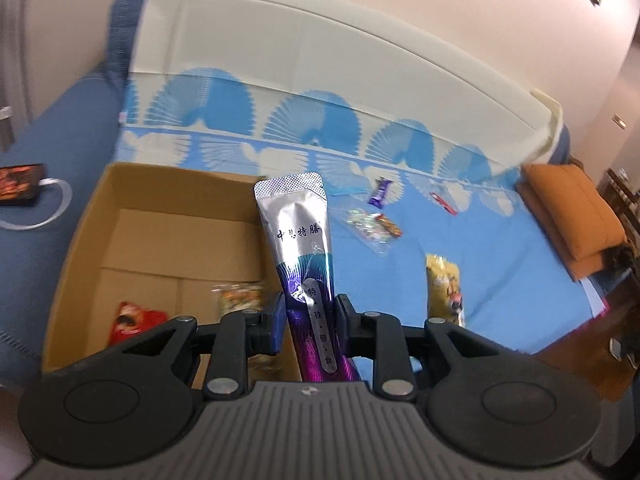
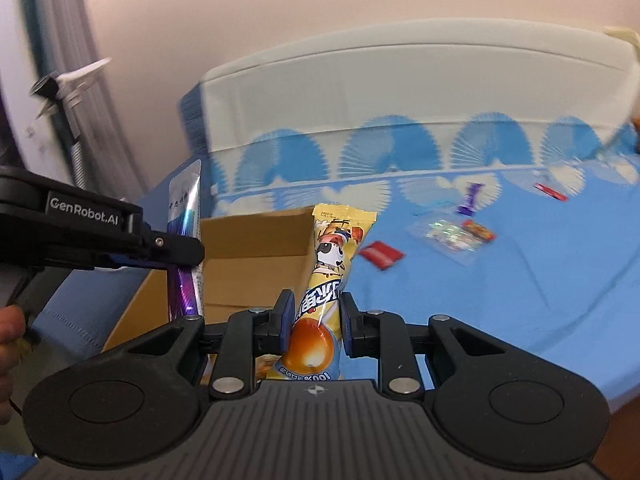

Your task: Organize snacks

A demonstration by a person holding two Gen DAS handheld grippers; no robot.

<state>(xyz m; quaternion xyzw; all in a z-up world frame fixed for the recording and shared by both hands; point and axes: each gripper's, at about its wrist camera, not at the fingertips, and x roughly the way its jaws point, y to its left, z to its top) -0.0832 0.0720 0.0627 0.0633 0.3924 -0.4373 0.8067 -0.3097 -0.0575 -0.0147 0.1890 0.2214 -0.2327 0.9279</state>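
Left tool (image 1: 310,322) closed on a silver-and-purple foil stick pouch (image 1: 302,248), pads pressing its lower purple part; pouch stands upright, silver sealed end up, just above the right wall of the open brown cardboard box (image 1: 80,248). Right tool (image 2: 316,316) closed narrowly on a yellow plastic snack packet with a cartoon panda (image 2: 332,264), gripped at its pinched waist, crimped end up; packet sits in front of the box's near right corner as the right wrist view shows it. Inside the box: a red wrapped snack (image 1: 132,318) and a pale printed packet (image 1: 240,298) on the floor, near the front. Box rests on the blue patterned sofa cover (image 1: 500,280). Right of the box on the cover: a clear cellophane bag of sweets (image 1: 366,228), a small purple wrapper (image 1: 379,192), a thin red stick packet (image 1: 443,202) and a flat red packet (image 2: 380,255). Further right of the box, an orange cushion (image 1: 568,216). Left of the box, on the sofa arm, a dark phone (image 1: 20,184) with a white cable. Both views motion-blurred.
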